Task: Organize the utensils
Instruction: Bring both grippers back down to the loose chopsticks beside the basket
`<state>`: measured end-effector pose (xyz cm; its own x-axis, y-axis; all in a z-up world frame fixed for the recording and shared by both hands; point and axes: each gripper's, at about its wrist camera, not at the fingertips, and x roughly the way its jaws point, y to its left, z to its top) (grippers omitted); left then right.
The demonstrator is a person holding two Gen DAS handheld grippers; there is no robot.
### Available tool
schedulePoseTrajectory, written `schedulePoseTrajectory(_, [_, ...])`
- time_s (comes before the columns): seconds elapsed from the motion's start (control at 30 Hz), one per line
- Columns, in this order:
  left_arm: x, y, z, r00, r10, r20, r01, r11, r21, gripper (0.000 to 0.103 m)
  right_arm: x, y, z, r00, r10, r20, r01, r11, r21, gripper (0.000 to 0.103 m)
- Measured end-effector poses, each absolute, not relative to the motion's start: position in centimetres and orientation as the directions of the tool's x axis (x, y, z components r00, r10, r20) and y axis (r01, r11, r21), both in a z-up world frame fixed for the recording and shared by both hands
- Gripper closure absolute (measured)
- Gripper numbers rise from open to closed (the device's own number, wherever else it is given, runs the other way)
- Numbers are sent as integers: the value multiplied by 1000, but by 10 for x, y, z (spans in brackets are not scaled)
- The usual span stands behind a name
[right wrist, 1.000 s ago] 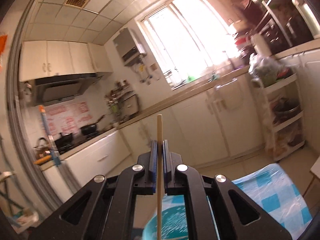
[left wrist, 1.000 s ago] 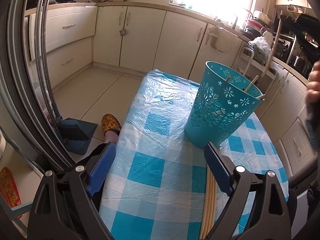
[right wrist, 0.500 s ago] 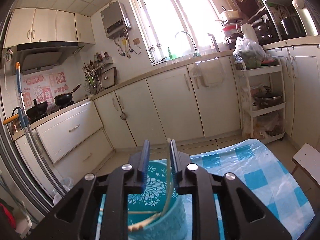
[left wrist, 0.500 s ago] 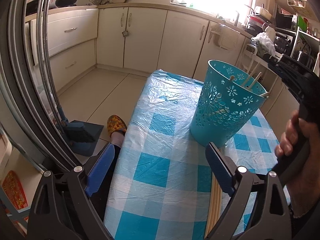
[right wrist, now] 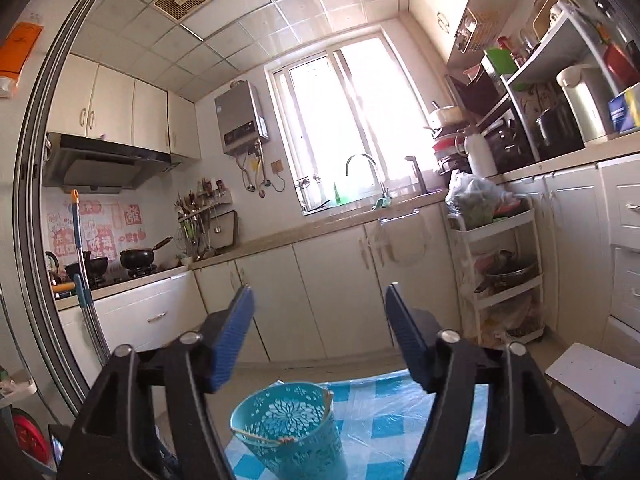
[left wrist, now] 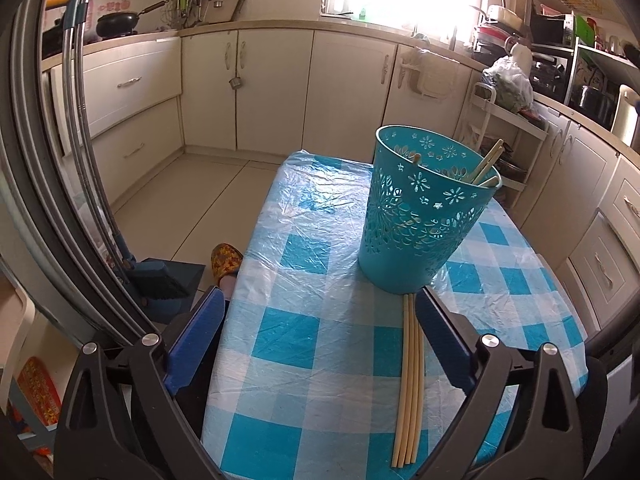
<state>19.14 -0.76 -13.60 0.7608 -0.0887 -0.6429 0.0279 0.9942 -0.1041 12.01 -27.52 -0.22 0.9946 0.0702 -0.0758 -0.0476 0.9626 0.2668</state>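
Four chopsticks (left wrist: 408, 380) loose, perhaps four in bucket (left wrist: 416, 220).

A home kitchen is being shown: cream cabinets (right wrist: 340, 288) are lining the far wall, a pan (right wrist: 138, 258) is sitting on the stove, a faucet (right wrist: 362, 164) is standing beneath the window (right wrist: 360, 120), and a range hood (right wrist: 104, 164) is hanging at left.

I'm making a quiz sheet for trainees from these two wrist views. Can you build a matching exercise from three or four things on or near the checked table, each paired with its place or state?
Things:
1. teal perforated plastic basket
2. loose pale wooden chopsticks
3. patterned slipper
4. right tongs

States:
a. on the floor beside the table
b. opening, nothing between them
c. upright on the blue-checked tablecloth, chopsticks inside
d. flat on the tablecloth

Pairs: 1-c, 2-d, 3-a, 4-b
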Motion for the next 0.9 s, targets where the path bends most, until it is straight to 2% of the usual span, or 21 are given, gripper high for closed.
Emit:
schedulePoseTrajectory(0.07, [191, -5, -137, 755, -91, -649, 24, 993, -112, 10, 125, -263, -31, 976, 110, -189, -62, 968, 244, 36])
schedulePoseTrajectory(0.13, [190, -2, -139, 748, -89, -657, 17, 993, -116, 10, 142, -244, -78, 896, 184, -403, -92, 967, 237, 36])
schedulePoseTrajectory(0.2, [188, 0, -140, 745, -85, -662, 11, 993, -115, 10, 159, -228, -123, 800, 222, -557, -111, 968, 225, 38])
schedulePoseTrajectory(0.27, [185, 2, -141, 743, -77, -665, 9, 994, -106, 10, 178, -216, -163, 692, 245, -679, -119, 967, 227, 64])
schedulePoseTrajectory(0.3, [184, 3, -141, 743, -73, -666, 7, 995, -100, 9, 185, -214, -177, 656, 250, -712, -113, 966, 234, 69])
schedulePoseTrajectory(0.43, [182, 11, -146, 735, -59, -676, -12, 995, -100, 9, 208, -212, -200, 606, 230, -762, -82, 970, 228, 79])
schedulePoseTrajectory(0.7, [187, 12, -156, 713, -60, -699, -20, 994, -105, 9, 222, -200, -218, 574, 227, -787, -85, 972, 219, 81])
schedulePoseTrajectory(0.9, [192, 6, -162, 695, -64, -716, -6, 995, -95, 9, 223, -190, -216, 557, 203, -806, -139, 979, 150, 83])
